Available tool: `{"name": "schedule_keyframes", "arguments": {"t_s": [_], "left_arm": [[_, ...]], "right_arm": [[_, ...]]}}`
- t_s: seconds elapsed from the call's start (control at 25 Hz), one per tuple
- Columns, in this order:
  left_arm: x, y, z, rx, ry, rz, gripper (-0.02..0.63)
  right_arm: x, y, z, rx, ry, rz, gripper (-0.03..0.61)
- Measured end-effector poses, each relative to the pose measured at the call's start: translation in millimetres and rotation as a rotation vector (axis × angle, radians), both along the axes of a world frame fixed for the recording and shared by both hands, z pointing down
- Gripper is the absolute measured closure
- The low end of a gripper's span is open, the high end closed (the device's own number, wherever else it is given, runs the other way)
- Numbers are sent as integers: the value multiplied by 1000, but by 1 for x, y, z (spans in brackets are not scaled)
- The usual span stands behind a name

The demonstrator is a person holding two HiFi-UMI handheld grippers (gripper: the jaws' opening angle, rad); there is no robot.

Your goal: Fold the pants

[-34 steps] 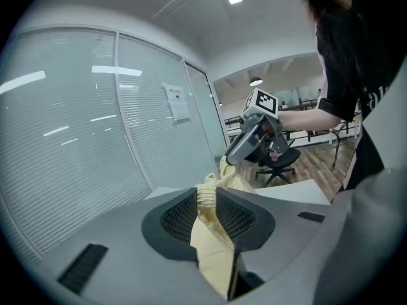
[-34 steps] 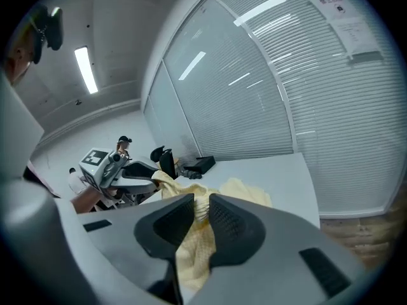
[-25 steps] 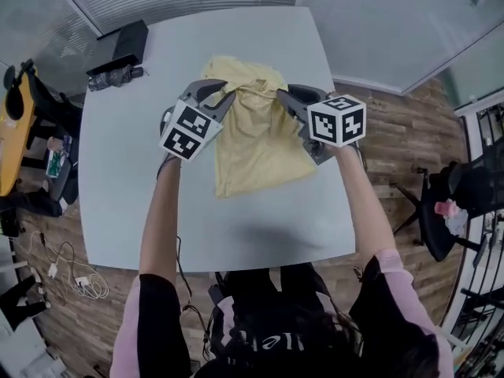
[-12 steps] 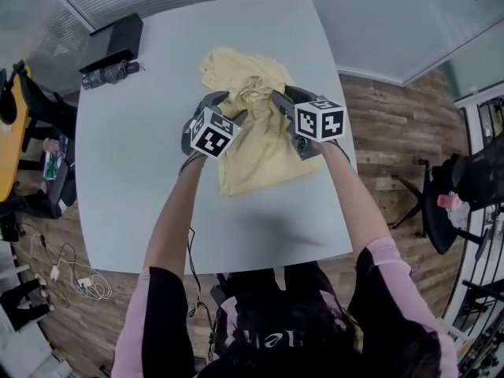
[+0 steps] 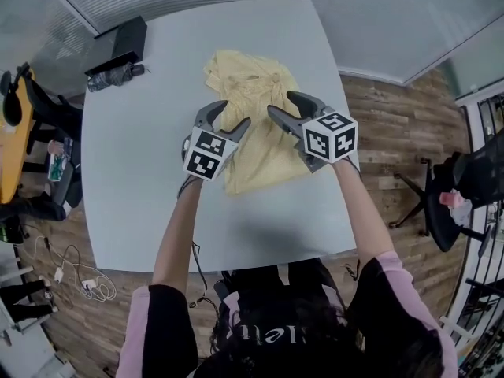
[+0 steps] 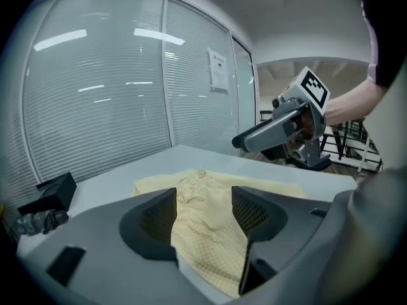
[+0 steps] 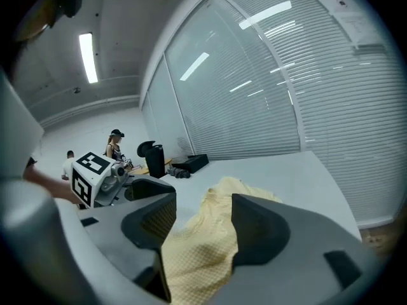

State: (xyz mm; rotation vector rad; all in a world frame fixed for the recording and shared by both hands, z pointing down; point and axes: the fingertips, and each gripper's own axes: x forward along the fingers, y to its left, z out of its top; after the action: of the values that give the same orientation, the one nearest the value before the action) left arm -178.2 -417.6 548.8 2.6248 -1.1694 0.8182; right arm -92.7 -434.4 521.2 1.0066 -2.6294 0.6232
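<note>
Right gripper view alone shows bystanders (image 7: 115,146) beyond the pants (image 7: 202,250)

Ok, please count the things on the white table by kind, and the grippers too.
Yellow pants: 1
Black box: 1
Dark bundle: 1
Grippers: 2, left gripper and right gripper, jaws opening, pants between them unpinched
Total: 5

Pale grey table (image 5: 142,187), crumpled yellow pants (image 5: 253,136) spread across its middle, black box (image 5: 118,42) at the far-left corner, dark bundle (image 5: 114,75) just beside it
</note>
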Motion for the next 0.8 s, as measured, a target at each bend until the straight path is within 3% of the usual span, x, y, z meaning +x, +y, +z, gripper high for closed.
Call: {"name": "schedule_keyframes", "arguments": {"t_s": [0.36,0.8], "left_arm": [[2,72,-43,8,199,-44,341],[-3,174,-68,35,226,0,341]], "right_arm": [[-12,82,-38,66,-79,-35,331],[-9,189,-52,46,-130,23,380]]}}
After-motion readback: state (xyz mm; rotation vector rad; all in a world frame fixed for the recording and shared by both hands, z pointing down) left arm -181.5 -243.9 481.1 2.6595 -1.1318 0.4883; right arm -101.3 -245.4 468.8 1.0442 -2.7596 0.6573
